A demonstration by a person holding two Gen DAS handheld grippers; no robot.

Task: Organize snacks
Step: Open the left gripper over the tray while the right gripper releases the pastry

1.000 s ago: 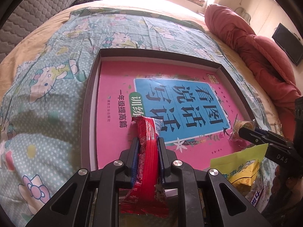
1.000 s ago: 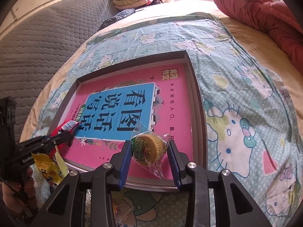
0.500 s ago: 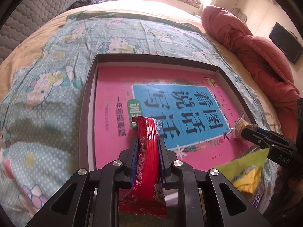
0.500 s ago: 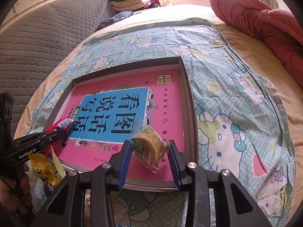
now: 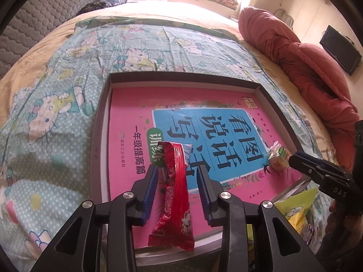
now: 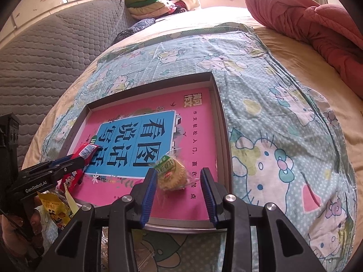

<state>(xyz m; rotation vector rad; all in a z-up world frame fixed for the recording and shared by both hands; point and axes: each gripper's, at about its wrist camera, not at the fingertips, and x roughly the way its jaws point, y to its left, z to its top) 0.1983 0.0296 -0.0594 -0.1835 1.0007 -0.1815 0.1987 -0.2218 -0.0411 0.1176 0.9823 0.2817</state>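
A shallow dark grey tray [image 5: 181,76] [image 6: 224,136] lies on the bed with a pink and blue book [image 5: 127,117] [image 6: 197,136] inside. A red snack pack [image 5: 177,181] [image 6: 77,165] lies on the book's near edge. My left gripper [image 5: 178,168] [image 6: 84,161] straddles it, jaws opening, with gaps on both sides. A small yellow cake in clear wrap [image 6: 172,174] [image 5: 278,158] rests on the book between the tips of my right gripper [image 6: 178,171] [image 5: 292,161]. Its wrap touches the left pad, and pink book shows before the right pad.
A yellow snack bag [image 5: 297,206] [image 6: 54,206] lies off the tray's near corner, between the two grippers. A red quilt [image 5: 306,68] [image 6: 317,22] is heaped to the right. A grey padded headboard [image 6: 45,56] and folded clothes [image 6: 147,4] stand beyond. A hand [image 6: 13,226] holds the left gripper.
The left jaws have spread apart and let go of the red pack, which now lies on the book. The cake has settled toward the right gripper's left pad. Neither hand has travelled.
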